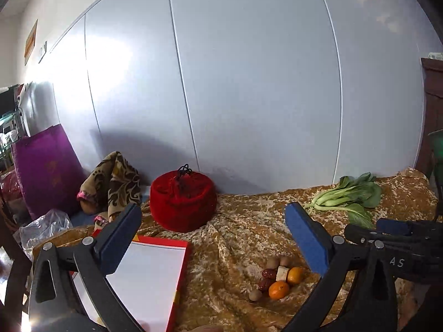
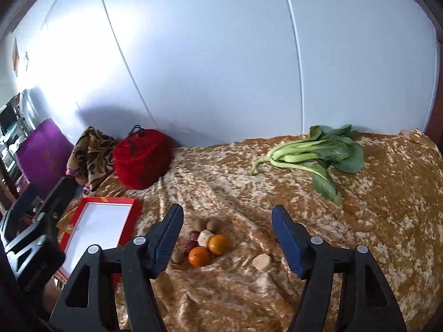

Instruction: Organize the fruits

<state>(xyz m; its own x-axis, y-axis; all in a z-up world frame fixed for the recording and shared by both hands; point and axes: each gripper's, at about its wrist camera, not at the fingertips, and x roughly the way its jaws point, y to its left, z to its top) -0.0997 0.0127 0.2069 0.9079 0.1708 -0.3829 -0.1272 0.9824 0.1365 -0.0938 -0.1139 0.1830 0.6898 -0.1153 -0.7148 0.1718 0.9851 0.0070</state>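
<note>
We hold the left gripper [image 1: 213,238] above the gold cloth [image 1: 238,232] with its jaws spread wide and nothing between them. The right gripper [image 2: 227,238] is likewise spread wide and empty, raised over the same cloth.

The fruit cluster lies on the cloth just right of the red tray [image 2: 105,221], apart from it. It comprises two oranges, one [image 2: 198,256] at the front and one [image 2: 218,244] behind it to the right, in contact or nearly so. A pale cut piece [image 2: 205,237] sits against them, with two red dates [image 2: 192,239] to its left and three small brown round fruits (type not discernible): two [image 2: 206,224] at the back, one [image 2: 177,256] at the front left. A second pale piece [image 2: 262,261] lies alone, to the right of the cluster.

The tray's white interior holds nothing visible. Bok choy [image 2: 313,152] lies well apart at the far right, and a red drawstring pouch [image 2: 141,157] stands at the far left against the wall.
</note>
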